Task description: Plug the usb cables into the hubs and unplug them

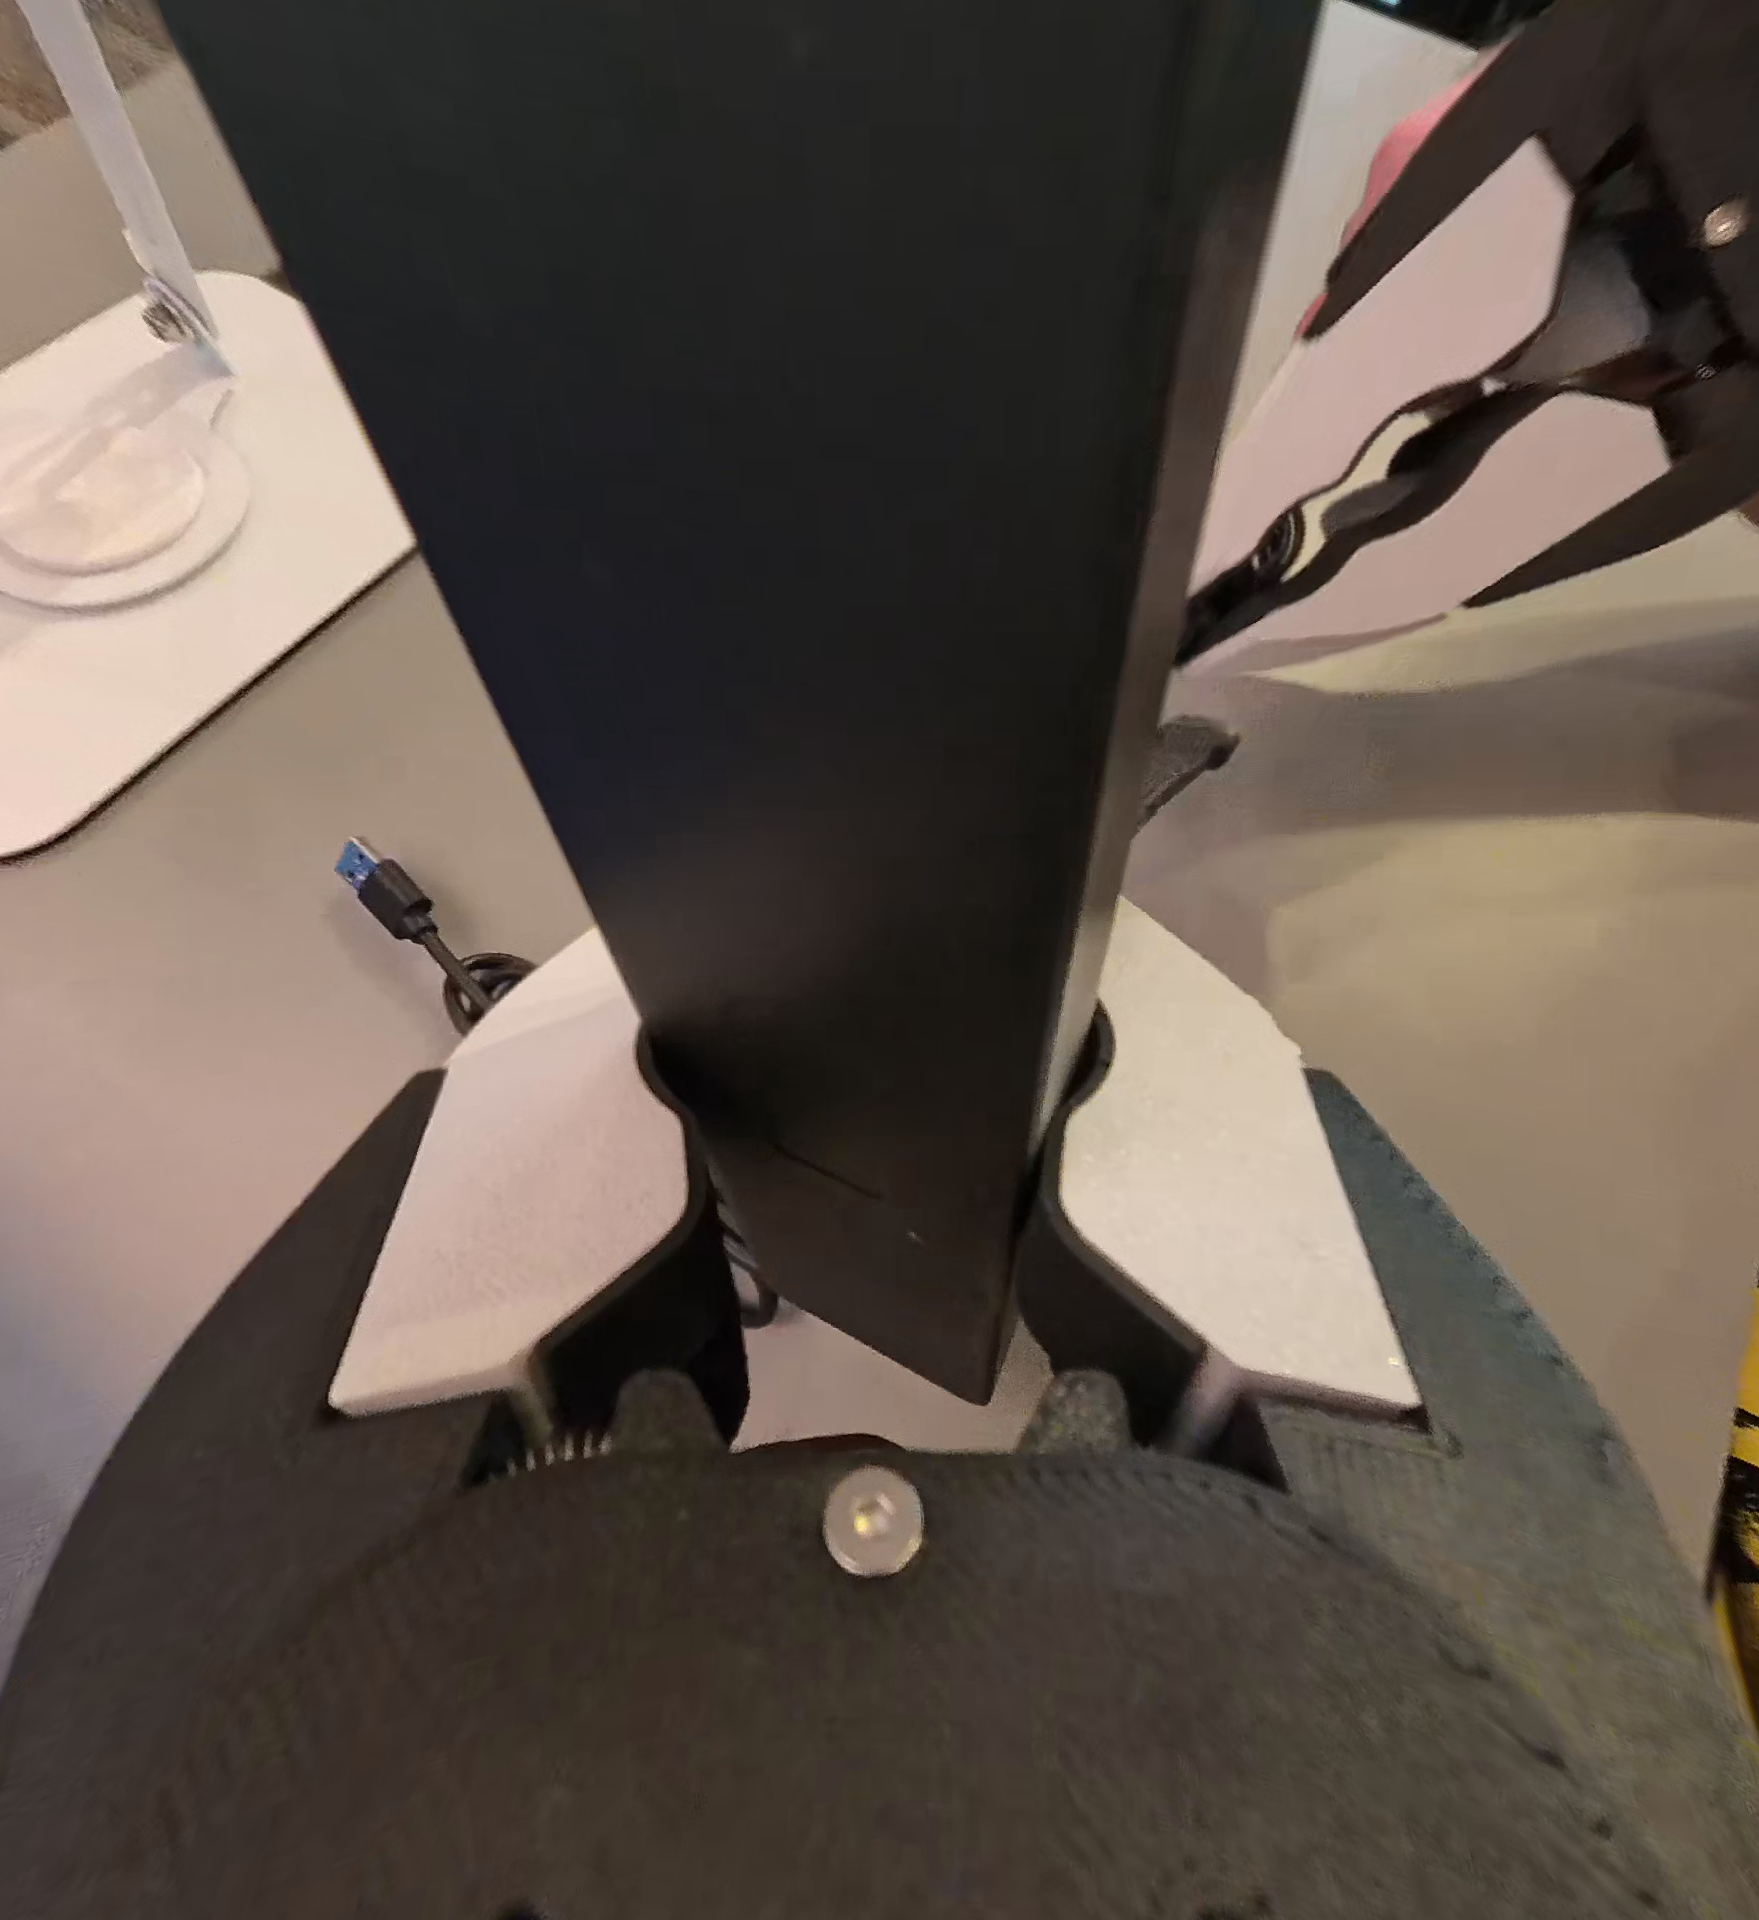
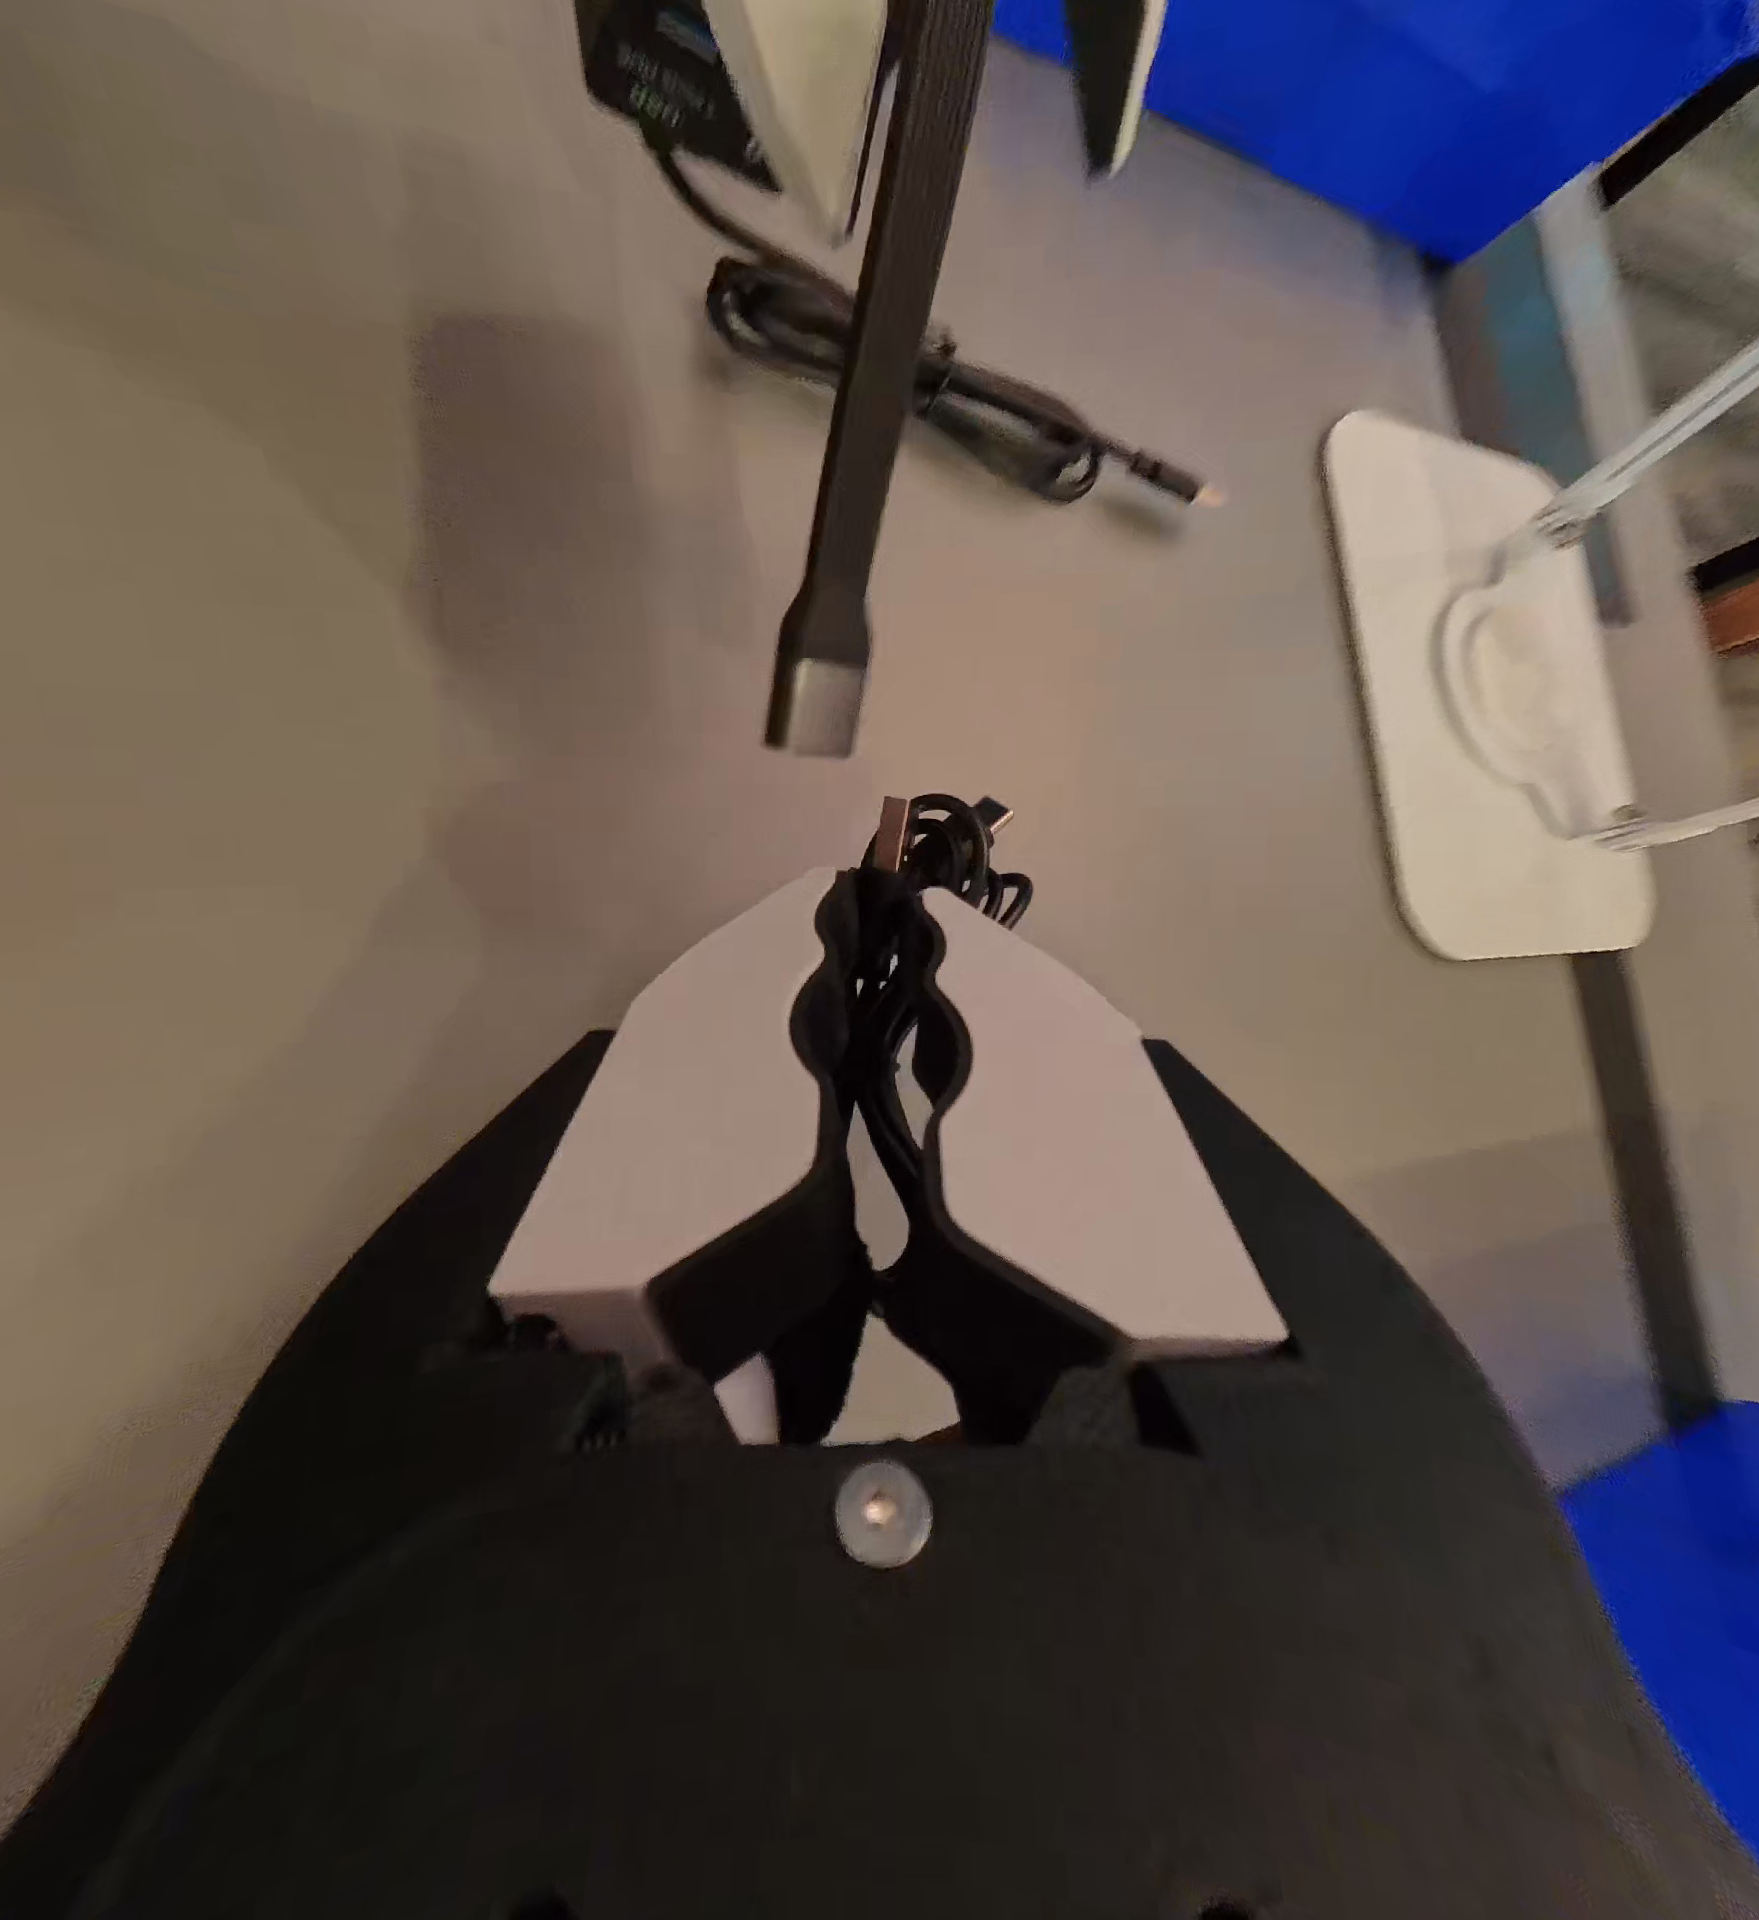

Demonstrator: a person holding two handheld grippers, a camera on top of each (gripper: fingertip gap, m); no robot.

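Note:
My left gripper point(image 1: 864, 966) is shut on a long flat black hub point(image 1: 750, 520) that sticks out forward from its fingers. In the right wrist view the hub point(image 2: 885, 364) hangs above the table with its grey end point(image 2: 813, 696) towards my right gripper. My right gripper point(image 2: 880, 904) is shut on a bundled black USB cable point(image 2: 885, 1039). The cable's metal plug point(image 2: 896, 831) pokes out past the fingertips, just below the hub's end and apart from it. The right gripper also shows in the left wrist view point(image 1: 1374, 499). A second black cable with a blue-tongued plug point(image 1: 381, 883) lies on the table.
The table is grey point(image 1: 231, 1039). A white stand base with a clear bracket point(image 1: 106, 582) point(image 2: 1477, 707) stands to one side. A black box with a coiled cable point(image 2: 958, 395) lies behind the hub. Blue bins point(image 2: 1374, 104) point(image 2: 1737, 1558) stand at the table's edges. The left gripper's tips are roughly 12 cm from the right gripper's.

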